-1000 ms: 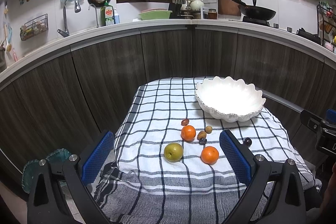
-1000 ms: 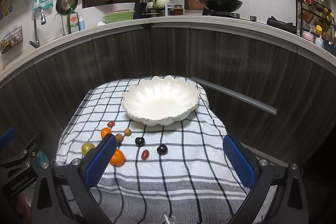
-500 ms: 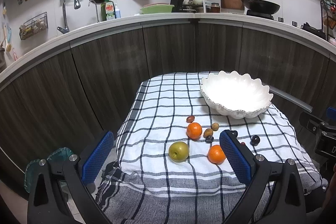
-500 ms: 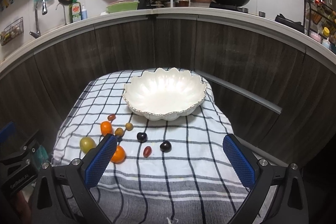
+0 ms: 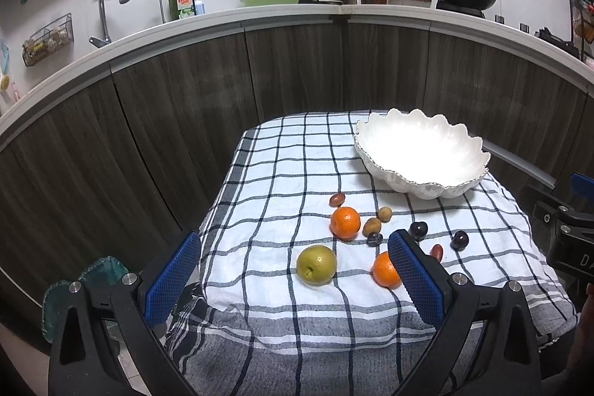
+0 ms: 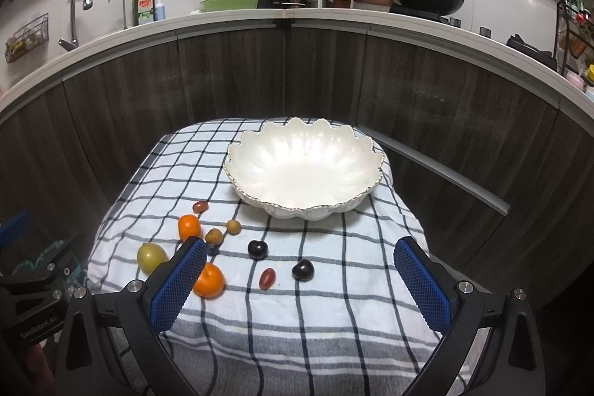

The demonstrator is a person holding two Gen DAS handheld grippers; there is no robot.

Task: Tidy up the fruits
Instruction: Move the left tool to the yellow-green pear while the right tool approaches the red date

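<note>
A: Item one, fruit?
B: All on the checked cloth (image 6: 319,288) over the worktop, none in the white scalloped bowl (image 6: 304,166). Green pear (image 5: 316,264); two oranges, far one (image 5: 345,222) and near one (image 5: 384,270), the latter partly behind a blue pad; two tan longans (image 6: 233,226); two dark plums (image 6: 303,270); red dates, one (image 6: 267,278) near the plums, one (image 5: 337,199) behind the far orange.

A: Bowl position?
B: At the cloth's far right, well apart from the fruit.

A: Left hand-held gripper (image 5: 293,277)?
B: Spread wide, holding nothing, pear between its fingers in view.

A: Right hand-held gripper (image 6: 300,281)?
B: Spread wide, holding nothing, above the cloth's near edge.
</note>
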